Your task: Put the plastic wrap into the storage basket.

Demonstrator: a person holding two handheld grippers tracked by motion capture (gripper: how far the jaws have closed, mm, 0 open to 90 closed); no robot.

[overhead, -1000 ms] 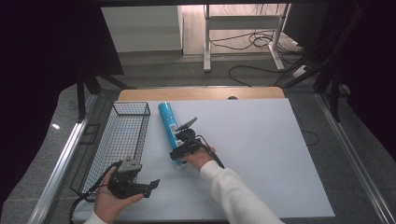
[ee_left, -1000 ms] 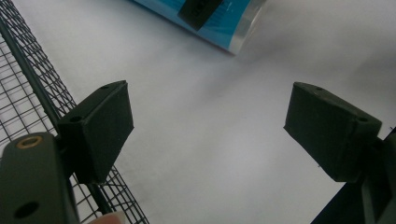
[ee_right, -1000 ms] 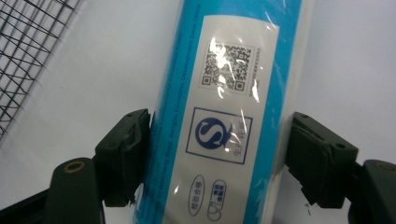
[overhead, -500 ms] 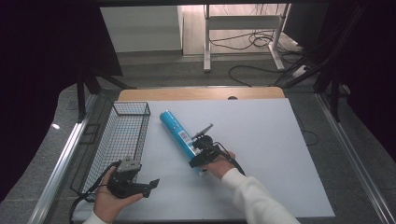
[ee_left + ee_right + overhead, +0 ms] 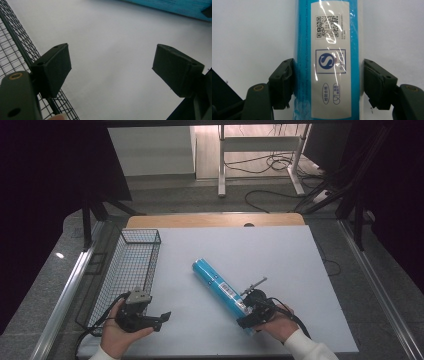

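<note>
We note a blue tube [image 5: 327, 62], white QR label, possibly shrink-wrapped; right claw [image 5: 328, 82] clamped on it, left claw [image 5: 111, 72] apart.

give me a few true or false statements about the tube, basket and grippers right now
1. The right gripper has its jaws on either side of the blue tube. True.
2. The tube lies inside the wire basket. False: it lies on the white table, apart from the basket.
3. The left gripper is open with nothing between its jaws. True.
4. The tube stands upright. False: it lies on its side.
5. The left gripper holds the basket rim. False: it sits beside the basket, gripping nothing.
</note>
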